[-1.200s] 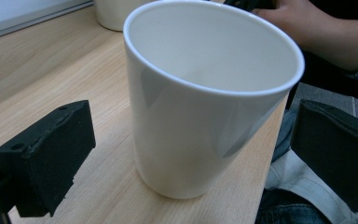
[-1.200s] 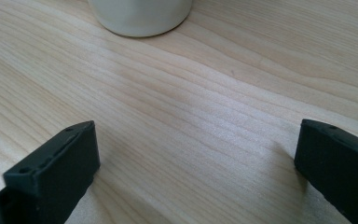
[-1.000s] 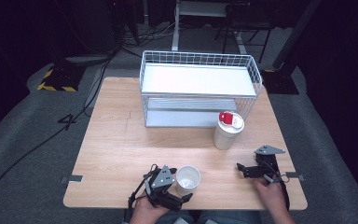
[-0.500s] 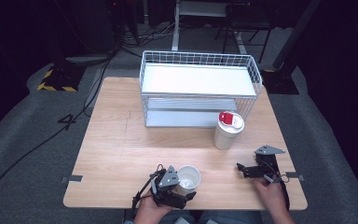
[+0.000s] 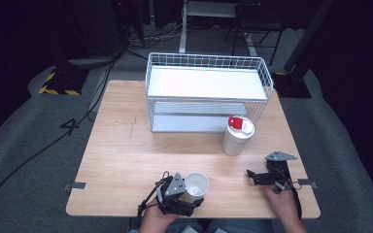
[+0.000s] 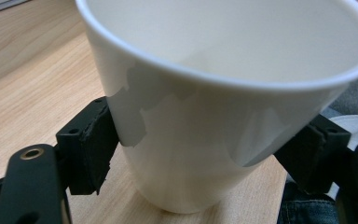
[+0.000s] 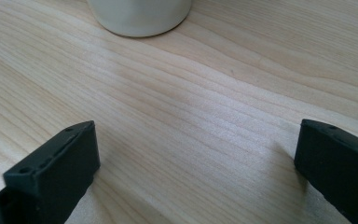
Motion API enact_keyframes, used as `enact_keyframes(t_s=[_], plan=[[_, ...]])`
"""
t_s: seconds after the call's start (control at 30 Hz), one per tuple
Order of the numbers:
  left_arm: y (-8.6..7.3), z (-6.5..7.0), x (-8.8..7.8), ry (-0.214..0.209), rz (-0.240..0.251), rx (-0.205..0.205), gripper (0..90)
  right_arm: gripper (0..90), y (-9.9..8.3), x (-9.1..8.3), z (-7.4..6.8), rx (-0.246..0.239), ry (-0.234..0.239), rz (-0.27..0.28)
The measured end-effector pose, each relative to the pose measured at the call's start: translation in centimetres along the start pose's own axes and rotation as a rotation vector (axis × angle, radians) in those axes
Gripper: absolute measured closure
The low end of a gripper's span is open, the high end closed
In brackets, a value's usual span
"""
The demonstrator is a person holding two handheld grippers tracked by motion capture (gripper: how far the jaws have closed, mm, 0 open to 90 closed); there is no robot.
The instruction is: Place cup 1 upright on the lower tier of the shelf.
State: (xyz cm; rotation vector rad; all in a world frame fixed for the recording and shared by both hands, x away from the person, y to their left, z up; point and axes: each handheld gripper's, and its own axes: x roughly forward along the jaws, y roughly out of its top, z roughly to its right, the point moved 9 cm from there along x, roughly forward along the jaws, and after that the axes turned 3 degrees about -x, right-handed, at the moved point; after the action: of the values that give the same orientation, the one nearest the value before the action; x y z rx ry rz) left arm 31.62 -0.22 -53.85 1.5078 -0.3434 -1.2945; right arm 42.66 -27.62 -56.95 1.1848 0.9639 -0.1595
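A light wooden table stands on grey flooring, and every place below is given from the white wire rack, the largest thing on it, which sits at the table's far middle with a white shelf on top and a second below. Just in front of the rack's right corner stands a white canister with a red-and-white lid, upright and near the wire without clearly touching it; its rounded base shows at the top of the right gripper view. Well forward of the rack, close to the table's near edge and about level with the rack's middle, a white paper cup stands upright, mouth open. The left gripper holds it: the jaws have just been closing, and the left gripper view shows both black pads pressed against the cup's sides. Forward and to the right of the rack, beyond the canister, the right gripper rests low over bare wood, its jaws wide apart with nothing between them.
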Motion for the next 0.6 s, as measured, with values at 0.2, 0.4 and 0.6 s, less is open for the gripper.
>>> enact_keyframes(t_s=[0.2,0.4,0.6], plan=[[0.06,0.08,-0.10,0.007,-0.002,0.007,22.4,0.2,0.00,0.00,0.00,0.000,0.000,0.000],[0.19,0.12,-0.27,0.028,-0.017,0.025,22.6,0.2,0.00,0.00,0.00,-0.001,-0.001,0.000],[0.80,-0.01,-0.71,0.038,-0.001,0.029,22.6,0.3,0.00,-0.01,-0.01,0.001,-0.003,0.000]])
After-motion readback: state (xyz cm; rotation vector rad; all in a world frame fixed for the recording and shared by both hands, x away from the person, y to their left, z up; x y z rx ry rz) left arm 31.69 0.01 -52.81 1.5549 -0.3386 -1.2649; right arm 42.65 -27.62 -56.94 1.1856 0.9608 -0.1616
